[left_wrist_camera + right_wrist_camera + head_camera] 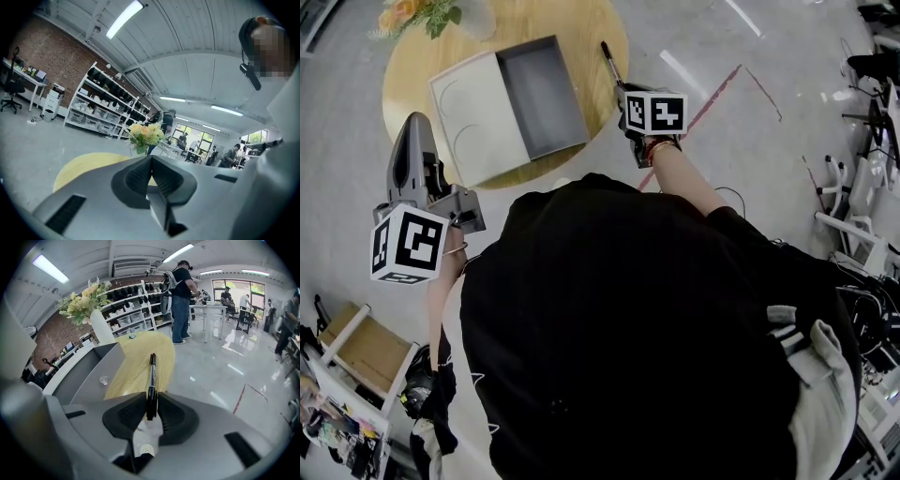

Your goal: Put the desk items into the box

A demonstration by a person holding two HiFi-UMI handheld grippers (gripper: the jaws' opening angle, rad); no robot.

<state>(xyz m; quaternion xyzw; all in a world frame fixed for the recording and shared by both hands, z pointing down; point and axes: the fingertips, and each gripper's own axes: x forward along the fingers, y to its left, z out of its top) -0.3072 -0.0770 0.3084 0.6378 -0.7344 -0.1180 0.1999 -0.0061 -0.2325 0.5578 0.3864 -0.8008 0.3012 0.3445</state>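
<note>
An open grey box lies on the round wooden table, with its white lid beside it on the left. My right gripper hovers at the table's right edge, shut on a black pen that sticks out forward past the jaws. In the right gripper view the pen points along the table, with the box to its left holding a small clear object. My left gripper is off the table's left side, shut and empty.
A vase of flowers stands at the table's far left. A wooden stool stands on the floor at lower left. Red tape crosses the floor to the right. Shelves and people stand in the background.
</note>
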